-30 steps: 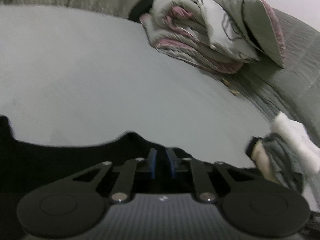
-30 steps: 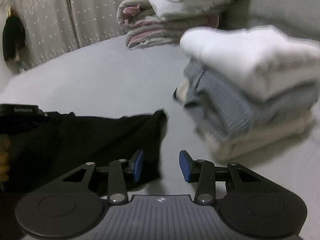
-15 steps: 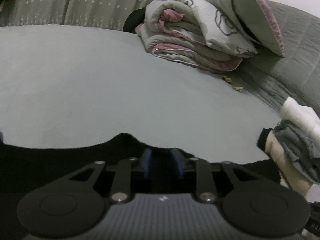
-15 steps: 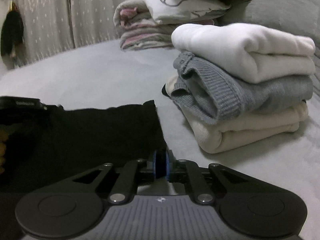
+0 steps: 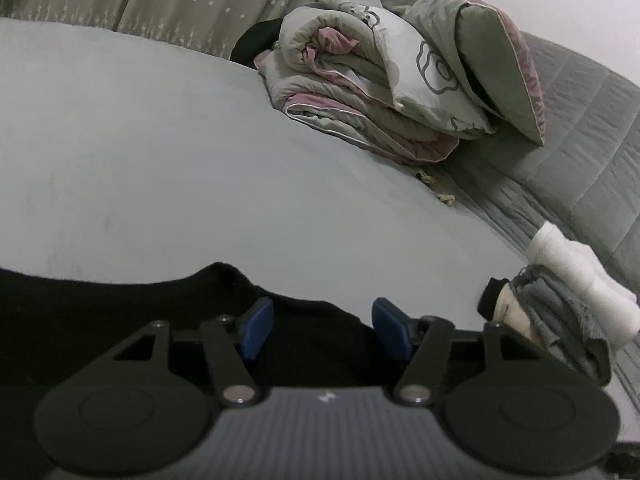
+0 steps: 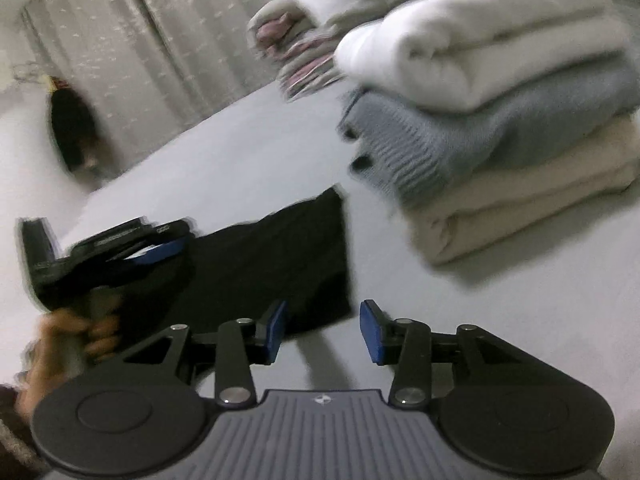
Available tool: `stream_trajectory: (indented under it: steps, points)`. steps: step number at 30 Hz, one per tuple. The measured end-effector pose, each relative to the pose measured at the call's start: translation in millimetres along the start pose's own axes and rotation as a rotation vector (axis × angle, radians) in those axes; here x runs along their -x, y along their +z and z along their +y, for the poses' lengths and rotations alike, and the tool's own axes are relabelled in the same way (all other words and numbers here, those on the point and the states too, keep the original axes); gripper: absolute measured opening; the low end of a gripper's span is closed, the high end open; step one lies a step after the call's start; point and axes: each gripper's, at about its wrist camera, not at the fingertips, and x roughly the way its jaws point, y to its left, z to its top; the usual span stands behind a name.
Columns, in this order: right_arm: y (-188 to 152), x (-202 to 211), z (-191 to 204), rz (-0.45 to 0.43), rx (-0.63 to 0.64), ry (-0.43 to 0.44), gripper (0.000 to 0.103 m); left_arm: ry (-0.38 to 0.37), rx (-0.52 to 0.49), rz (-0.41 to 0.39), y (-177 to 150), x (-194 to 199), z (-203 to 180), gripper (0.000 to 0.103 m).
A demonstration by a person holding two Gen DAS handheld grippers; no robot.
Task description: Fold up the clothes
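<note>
While the black garment (image 6: 276,256) lies flat on the bed (image 5: 200,168), long axis running between both hands, the left gripper (image 5: 322,330), just opened, straddles its edge and the right gripper (image 6: 322,330), just reopened, hangs beside its corner.

My left wrist cam sits low over the flat black folded garment (image 5: 120,312), facing the grey bed's (image 5: 200,140) far edge. Right cam, tilted and blurred, faces likewise. Both share garment and stacked folded sweaters (image 6: 500,120).
</note>
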Motion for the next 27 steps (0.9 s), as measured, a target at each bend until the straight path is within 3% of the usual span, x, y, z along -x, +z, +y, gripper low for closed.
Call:
stream_trajectory:
  steps: [3, 9, 11, 12, 16, 21, 27]
  points:
    - [-0.7, -5.3, -7.2, 0.06, -0.064, 0.148, 0.042, -0.007, 0.004, -0.003, -0.4, 0.2, 0.6, 0.058]
    - [-8.7, -32.6, -2.7, 0.035, -0.151, 0.246, 0.04, -0.011, 0.001, -0.004, -0.6, 0.1, -0.2, 0.061]
    - [-11.5, -37.0, 0.2, 0.01, -0.145, 0.211, 0.01, -0.014, 0.001, -0.004, -0.6, 0.1, -0.1, 0.062]
    - [-12.6, -36.8, 2.0, 0.011, -0.119, 0.16, 0.0, -0.016, 0.001, -0.004, -0.6, 0.2, -0.1, 0.062]
    - [-7.0, -27.4, 5.6, -0.013, -0.045, 0.041, 0.0, -0.021, 0.006, -0.005, -1.3, 1.3, 0.4, 0.062]
    - [-3.0, -22.6, 0.4, 0.029, 0.003, 0.042, 0.0, -0.024, 0.009, -0.006, -1.6, 1.6, 1.0, 0.062]
    - [-0.4, -15.6, -15.5, 0.016, -0.06, 0.069, 0.016, -0.028, 0.01, -0.006, -1.1, 2.0, 1.9, 0.064]
